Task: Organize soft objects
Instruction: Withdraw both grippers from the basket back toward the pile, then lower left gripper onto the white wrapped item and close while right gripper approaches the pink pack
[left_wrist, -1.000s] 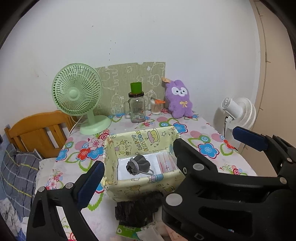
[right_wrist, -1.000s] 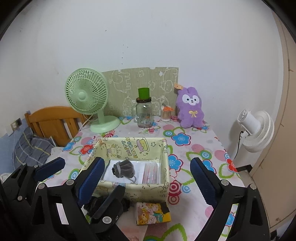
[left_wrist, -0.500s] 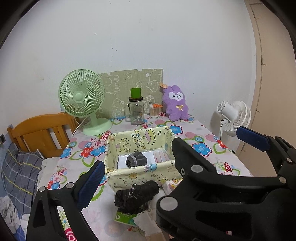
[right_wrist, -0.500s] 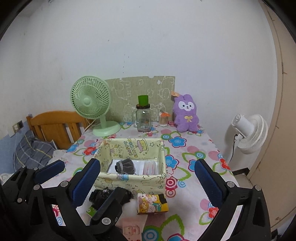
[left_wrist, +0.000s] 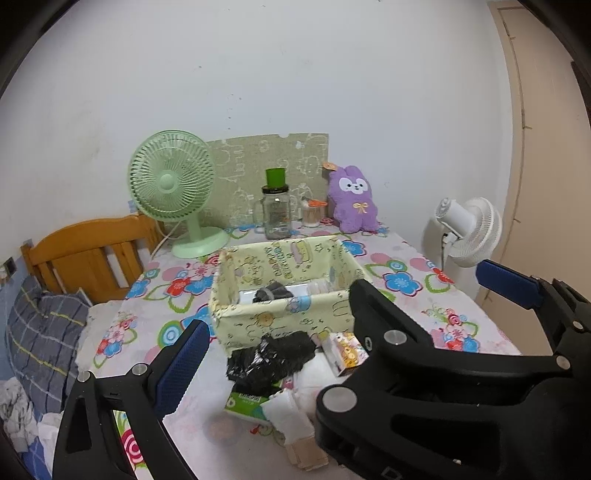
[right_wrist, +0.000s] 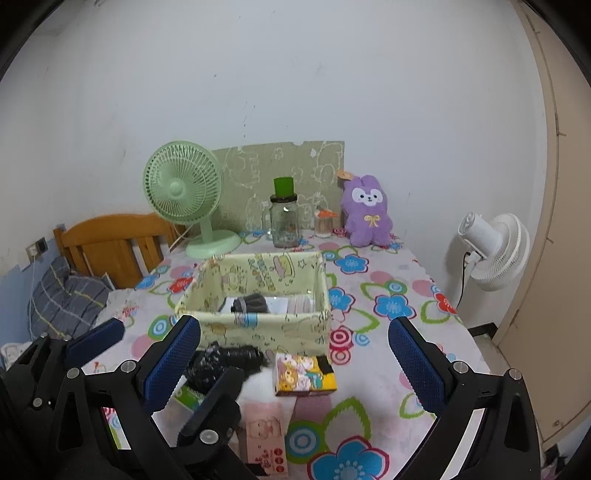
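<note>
Even, soft indoor light with faint shadows and no glare; fisheye bending and black vignette ring every edge.

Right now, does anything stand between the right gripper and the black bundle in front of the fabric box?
Yes. In the right wrist view the left gripper's finger overlaps the black bundle from the near side. The right gripper is open, and the fabric box lies just behind.

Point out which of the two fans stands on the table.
The green fan, its base on the flowered tablecloth left of the jar. The white fan stands beyond the table's right edge.
</note>
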